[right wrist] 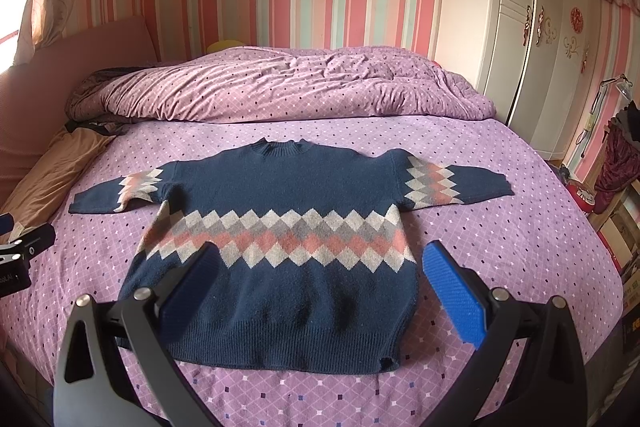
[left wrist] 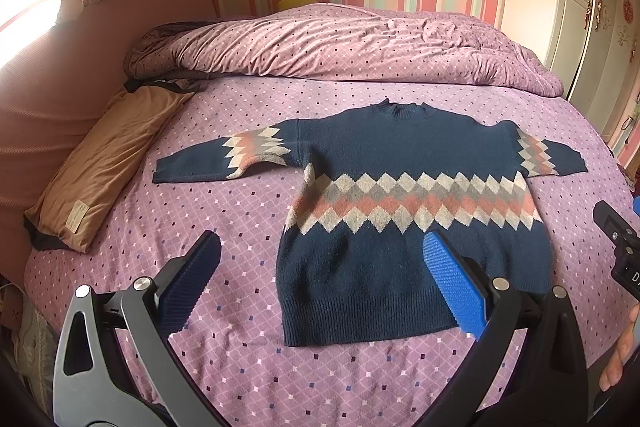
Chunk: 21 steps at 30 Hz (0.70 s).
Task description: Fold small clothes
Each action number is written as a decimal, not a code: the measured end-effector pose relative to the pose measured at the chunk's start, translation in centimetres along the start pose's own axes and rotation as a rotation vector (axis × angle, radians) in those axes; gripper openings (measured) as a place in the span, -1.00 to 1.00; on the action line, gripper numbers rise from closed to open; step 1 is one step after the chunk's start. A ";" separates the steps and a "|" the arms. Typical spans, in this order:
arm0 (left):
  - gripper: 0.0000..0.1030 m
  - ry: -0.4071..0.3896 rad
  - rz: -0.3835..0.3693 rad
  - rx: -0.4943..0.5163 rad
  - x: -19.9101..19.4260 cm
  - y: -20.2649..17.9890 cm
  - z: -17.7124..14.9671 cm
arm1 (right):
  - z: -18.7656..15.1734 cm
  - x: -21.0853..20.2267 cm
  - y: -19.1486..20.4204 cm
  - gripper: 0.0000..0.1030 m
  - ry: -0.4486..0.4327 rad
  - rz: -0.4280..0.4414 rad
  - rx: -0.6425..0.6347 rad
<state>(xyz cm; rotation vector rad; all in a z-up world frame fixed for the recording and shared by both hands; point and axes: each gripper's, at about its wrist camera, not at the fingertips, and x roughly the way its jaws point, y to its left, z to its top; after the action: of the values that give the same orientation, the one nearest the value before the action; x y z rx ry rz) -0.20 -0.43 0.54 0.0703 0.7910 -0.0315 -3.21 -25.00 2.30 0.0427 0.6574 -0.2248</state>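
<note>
One navy knitted sweater (right wrist: 280, 227) with a band of pink, grey and cream diamonds lies flat, sleeves out, mid-frame on the purple dotted bedsheet (right wrist: 500, 267). It looks soft, thick and light, best pinched at a sleeve cuff or hem corner. Two claws, left gripper (left wrist: 320, 287) and right gripper (right wrist: 320, 295), hover at lower frame, both spread and empty.

Open bedspread (right wrist: 500, 247) rings the flat sweater (right wrist: 280, 227) on every side — widest at lower frame and right; a bunched quilt (right wrist: 280, 87) blocks the upper frame, a tan pillow (left wrist: 108, 163) the left edge.
</note>
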 end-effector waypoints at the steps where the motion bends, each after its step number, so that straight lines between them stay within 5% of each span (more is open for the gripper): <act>1: 0.94 -0.001 0.000 0.000 0.0 0.0 0.0 | 0.0 0.0 0.0 0.97 0.000 -0.001 0.000; 21: 0.94 -0.002 -0.007 0.002 -0.2 -0.2 0.4 | 0.1 0.0 0.1 0.97 -0.002 -0.004 -0.001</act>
<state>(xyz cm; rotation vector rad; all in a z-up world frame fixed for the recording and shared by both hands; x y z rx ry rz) -0.01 -0.69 0.95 0.0694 0.7889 -0.0389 -3.09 -24.97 2.37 0.0399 0.6559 -0.2287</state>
